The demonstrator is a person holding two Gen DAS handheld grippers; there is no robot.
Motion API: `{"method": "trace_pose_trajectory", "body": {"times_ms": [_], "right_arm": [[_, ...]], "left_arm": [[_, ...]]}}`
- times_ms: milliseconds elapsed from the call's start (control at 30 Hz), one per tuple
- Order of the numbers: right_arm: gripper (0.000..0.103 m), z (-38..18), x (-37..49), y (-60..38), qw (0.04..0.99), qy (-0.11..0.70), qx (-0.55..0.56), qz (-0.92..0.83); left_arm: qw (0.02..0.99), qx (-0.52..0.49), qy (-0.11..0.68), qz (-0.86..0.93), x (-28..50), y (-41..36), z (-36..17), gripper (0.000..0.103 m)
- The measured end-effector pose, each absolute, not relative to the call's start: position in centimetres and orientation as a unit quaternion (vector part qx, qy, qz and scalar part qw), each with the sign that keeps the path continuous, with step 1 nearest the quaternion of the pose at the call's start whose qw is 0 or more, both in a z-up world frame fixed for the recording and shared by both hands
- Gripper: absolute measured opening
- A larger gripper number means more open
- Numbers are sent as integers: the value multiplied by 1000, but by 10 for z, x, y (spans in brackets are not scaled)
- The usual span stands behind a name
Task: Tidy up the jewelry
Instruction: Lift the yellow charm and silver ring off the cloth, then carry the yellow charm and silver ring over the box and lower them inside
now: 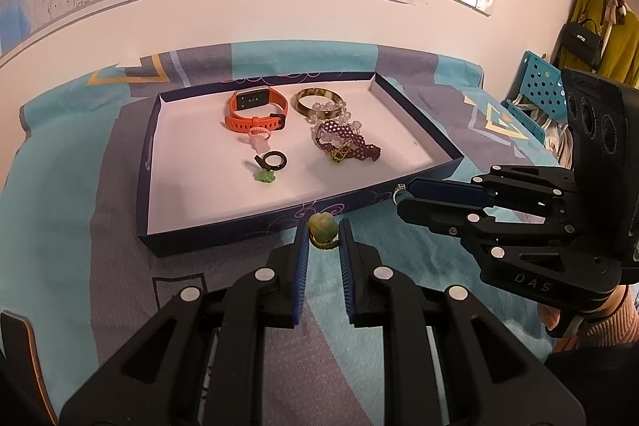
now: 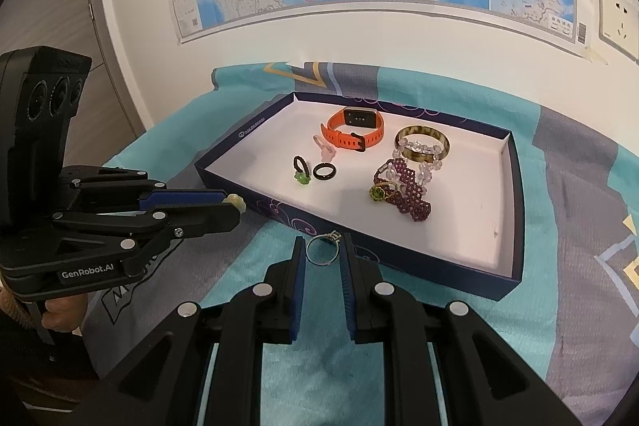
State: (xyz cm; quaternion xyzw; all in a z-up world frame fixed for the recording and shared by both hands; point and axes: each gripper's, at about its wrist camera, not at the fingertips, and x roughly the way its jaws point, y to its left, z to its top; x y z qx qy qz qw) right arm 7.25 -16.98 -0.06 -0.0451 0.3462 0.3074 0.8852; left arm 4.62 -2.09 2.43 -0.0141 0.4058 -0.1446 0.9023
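Left gripper pinches a green bead ring just before the tray's near wall. Right gripper pinches a thin silver ring there too, probably so both can drop inside beside the orange watch.

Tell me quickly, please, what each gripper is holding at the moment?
Left gripper: shut on the green bead ring.
Right gripper: shut on the silver ring.
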Motion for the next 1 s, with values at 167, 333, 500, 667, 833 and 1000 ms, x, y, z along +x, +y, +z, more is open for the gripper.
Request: {"method": "trace_pose_trajectory", "body": {"times_ms": [167,333,500,667,833,1000], "right_arm": [[15,0,74,-170,886,345,-45,307],[15,0,75,-171,886,345,-44,306],[15,1,76,-170,887,343,-46,305],[15,4,78,-170,888,340,-49,305],[15,6,81,-168,890,336,-51,304],[15,8,85,-167,891,334,-53,304]], "left_arm": [[903,-12,404,-146,47,-22,25,16],[903,-10,403,-148,48,-24,26,16],[905,-9,399,-147,50,-24,28,16],[907,-7,396,-145,51,-24,32,16],[908,-4,393,-144,54,-23,34,16],[909,-2,392,-143,58,-23,35,16]]}}
